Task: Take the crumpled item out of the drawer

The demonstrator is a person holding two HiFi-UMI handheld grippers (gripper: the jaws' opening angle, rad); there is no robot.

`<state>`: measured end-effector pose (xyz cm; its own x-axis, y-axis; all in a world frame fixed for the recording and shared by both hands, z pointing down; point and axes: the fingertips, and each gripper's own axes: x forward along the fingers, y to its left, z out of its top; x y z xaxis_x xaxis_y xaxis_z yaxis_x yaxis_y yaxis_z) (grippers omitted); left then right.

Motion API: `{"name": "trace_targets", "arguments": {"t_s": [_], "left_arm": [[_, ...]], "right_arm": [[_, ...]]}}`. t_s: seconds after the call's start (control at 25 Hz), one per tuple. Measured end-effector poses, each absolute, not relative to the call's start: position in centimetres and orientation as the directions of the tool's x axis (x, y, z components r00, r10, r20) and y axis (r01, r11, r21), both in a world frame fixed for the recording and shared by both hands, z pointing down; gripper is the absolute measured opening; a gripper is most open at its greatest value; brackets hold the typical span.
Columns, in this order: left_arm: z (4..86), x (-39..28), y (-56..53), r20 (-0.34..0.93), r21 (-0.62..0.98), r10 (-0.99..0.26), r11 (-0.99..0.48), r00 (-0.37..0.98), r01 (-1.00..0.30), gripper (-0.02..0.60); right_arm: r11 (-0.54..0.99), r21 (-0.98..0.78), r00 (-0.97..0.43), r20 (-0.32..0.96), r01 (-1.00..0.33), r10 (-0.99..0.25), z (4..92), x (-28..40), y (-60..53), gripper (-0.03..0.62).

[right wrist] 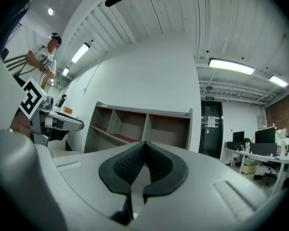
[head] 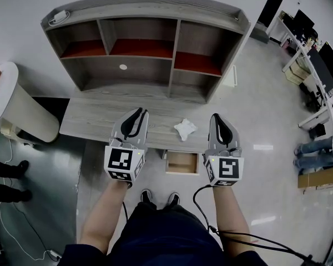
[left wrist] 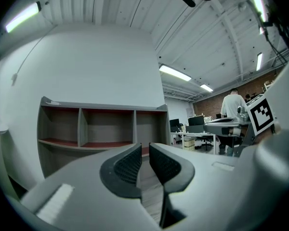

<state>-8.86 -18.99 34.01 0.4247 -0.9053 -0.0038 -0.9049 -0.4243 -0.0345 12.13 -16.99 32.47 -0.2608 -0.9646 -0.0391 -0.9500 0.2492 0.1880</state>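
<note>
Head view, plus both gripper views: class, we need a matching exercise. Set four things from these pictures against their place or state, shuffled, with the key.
Things:
1. crumpled white item
2. drawer
3. left tool
4. right tool

Places or states:
A. jaws closed together, nothing held
B. pulled open
C. lying on the desk top
D. jaws slightly apart, nothing held

Pairs: 1-C; 2-B; 3-D; 4-A

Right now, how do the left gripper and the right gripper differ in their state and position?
The left gripper's jaws stand slightly apart, with a narrow gap; the right gripper's jaws are shut, tips touching. The crumpled white item on the desk lies nearer the right gripper than the left gripper. Both hold nothing, and both hover above the desk's front edge.
</note>
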Motion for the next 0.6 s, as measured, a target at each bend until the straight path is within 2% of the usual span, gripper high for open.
{"name": "trace_targets", "arguments": {"t_s": [0.6], "left_arm": [[35.3,-8.9,-20.5,0.027,-0.016,-0.906,-0.422,0.422,-0.906,0.051]], "right_arm": [[0.246,0.188,-0.257,-0.037,-0.951,-0.966,32.4,12.8,-18.3,0.006]]}}
